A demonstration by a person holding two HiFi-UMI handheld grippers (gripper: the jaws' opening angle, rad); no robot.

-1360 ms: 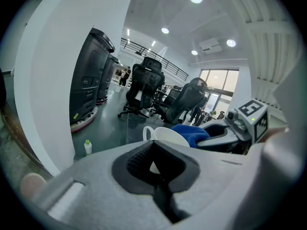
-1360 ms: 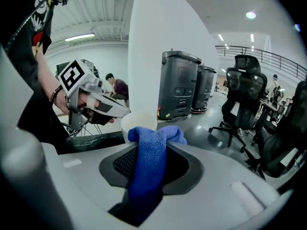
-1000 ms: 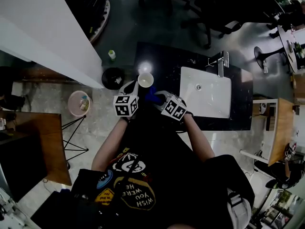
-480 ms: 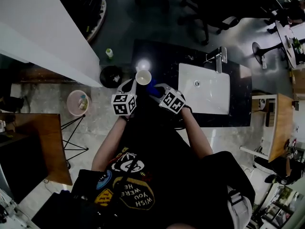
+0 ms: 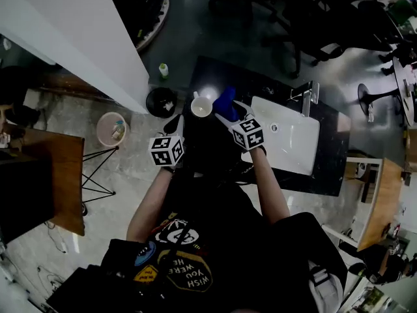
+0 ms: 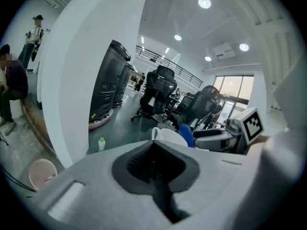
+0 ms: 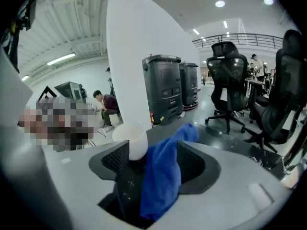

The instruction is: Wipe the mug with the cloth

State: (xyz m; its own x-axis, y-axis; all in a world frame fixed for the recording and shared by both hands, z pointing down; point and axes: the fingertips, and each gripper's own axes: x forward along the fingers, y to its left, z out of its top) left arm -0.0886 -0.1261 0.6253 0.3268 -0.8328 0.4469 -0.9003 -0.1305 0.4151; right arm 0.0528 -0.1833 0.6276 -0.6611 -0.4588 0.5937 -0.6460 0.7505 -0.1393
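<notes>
right gripper (image 7: 154, 166) stands with its jaws spread wide. they have just been opening, and the blue cloth (image 7: 162, 176) hangs loose between them, draped against one pad and pinched by neither. my reading is that the grip has been let go on purpose, either to take a fresh hold or to leave the cloth by the mug. with nothing pressing on it, the cloth may slide off the pad. left gripper (image 6: 156, 164) has its jaws together on nothing and is held back from the mug, pointing toward it, probably waiting to steady it.

the white mug (image 5: 201, 107) stands upright on the black countertop (image 5: 260, 87), held by neither gripper. the cloth is just beside it on the right, and i cannot tell whether the two touch.

the mug sits close to the countertop's left edge, and a black bin (image 5: 156, 102) stands on the floor below that edge. a push from the right could send the mug over, so a wiping stroke seems to need a brace on the left side. to the right, the white sink (image 5: 296, 150) takes up much of the surface, with its faucet (image 5: 307, 95) at the far rim. bare countertop lies beyond the mug and between mug and sink, which is the safer room to work in.
</notes>
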